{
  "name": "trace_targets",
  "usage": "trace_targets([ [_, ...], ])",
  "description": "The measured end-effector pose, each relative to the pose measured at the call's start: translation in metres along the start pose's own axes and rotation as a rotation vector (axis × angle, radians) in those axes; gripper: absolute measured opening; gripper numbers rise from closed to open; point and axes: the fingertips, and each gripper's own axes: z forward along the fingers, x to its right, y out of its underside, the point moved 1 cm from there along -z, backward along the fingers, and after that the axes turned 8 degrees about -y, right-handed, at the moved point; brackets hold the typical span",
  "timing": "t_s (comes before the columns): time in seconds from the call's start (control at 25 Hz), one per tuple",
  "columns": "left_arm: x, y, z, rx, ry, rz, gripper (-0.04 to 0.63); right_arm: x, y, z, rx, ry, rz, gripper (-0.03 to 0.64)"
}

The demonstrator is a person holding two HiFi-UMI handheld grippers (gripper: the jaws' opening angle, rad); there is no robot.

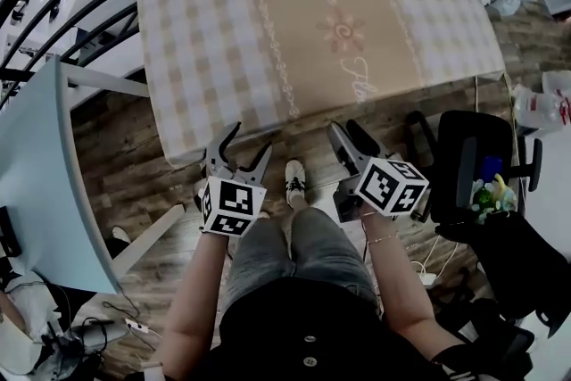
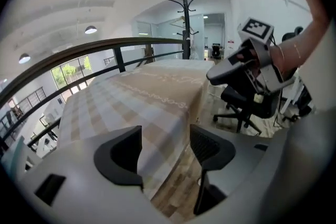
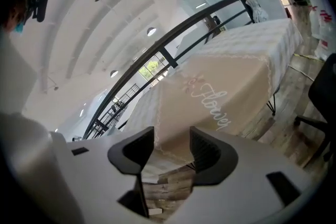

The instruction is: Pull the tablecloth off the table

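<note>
A beige-and-white checked tablecloth point(image 1: 294, 22) with a tan centre band, flowers and script covers the table, and its hem hangs down the near side. My left gripper point(image 1: 250, 141) is open just short of the hem's near left part, with nothing between its fingers. My right gripper point(image 1: 346, 133) is open too, close in front of the hem under the tan band. The left gripper view shows the checked cloth point(image 2: 152, 97) beyond the open left gripper point(image 2: 167, 136). In the right gripper view the tan band point(image 3: 220, 92) lies ahead of the open right gripper point(image 3: 172, 140).
A black office chair point(image 1: 473, 165) stands on the wooden floor at the right, with white bags point(image 1: 544, 103) beyond it. A pale blue tabletop point(image 1: 36, 174) is at the left, a dark railing point(image 1: 80, 4) behind it. The person's shoe point(image 1: 294, 178) is below the hem. A coat stand point(image 2: 185, 13) rises at the far end.
</note>
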Motion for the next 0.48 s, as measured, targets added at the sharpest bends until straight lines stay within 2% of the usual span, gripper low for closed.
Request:
trace_targets([
  [0.2,-0.008,0.019,0.019,-0.068,-0.056,0.078,0.276,0.028,-0.004,0.017,0.035,0.024,0.158,0.236],
  [0.48,-0.009,0.023,0.03,-0.098,-0.108,0.199,0.276,0.044,0.002,0.04,0.033,0.024,0.287,0.239],
])
